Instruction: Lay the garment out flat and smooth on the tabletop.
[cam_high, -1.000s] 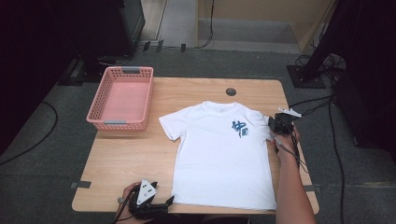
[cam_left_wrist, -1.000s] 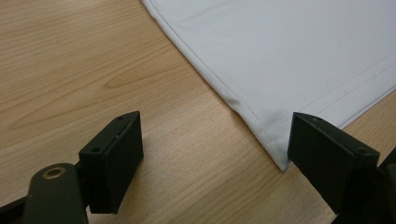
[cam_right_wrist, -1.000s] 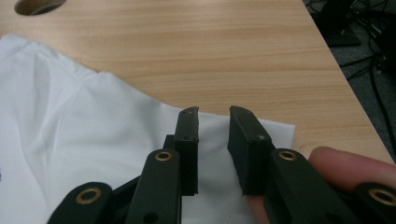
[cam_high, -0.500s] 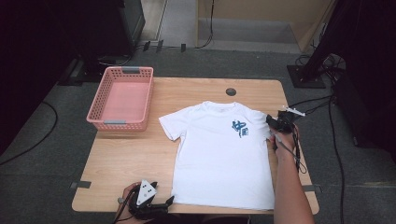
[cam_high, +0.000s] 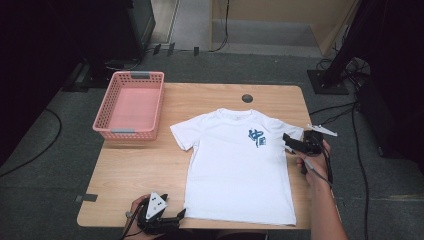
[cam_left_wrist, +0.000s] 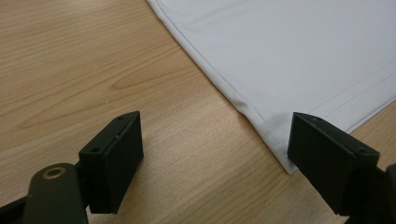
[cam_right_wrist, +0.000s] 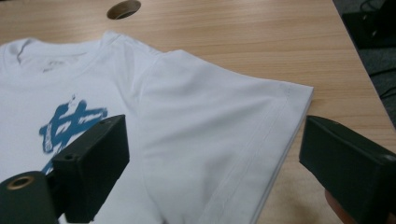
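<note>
**Right jaws spring open at the sleeve as the shirt lies spread for folding**

Nearest me, at about 7 o'clock on the table, my left gripper sits where it was a second ago, jaws standing wide with nothing between them. Its own camera looks past both black pads to the near left corner of the white T-shirt, whose hem corner lies just beside the right-hand pad but is not pinched.

The change is on the other side. At 3 o'clock, my right gripper has just been opening: a second ago its jaws were nearly closed at the sleeve, and now they stand wide and the hand has eased slightly outward and up from the cloth. In the right gripper view the sleeve lies flat on the wood between and ahead of the jaws, its edge doubled; the pads press on nothing.

I read that as a release. The sleeve looks to have been tugged smooth and let go, so the shirt now rests front up in the middle of the table, blue print showing, collar toward 12 o'clock. Spreading seems finished; the first fold is not yet made, and both grippers are free to take a fresh hold.

Farther off, at 10 o'clock, the pink basket stands on the far left corner, with a cable hole at 12 o'clock.
</note>
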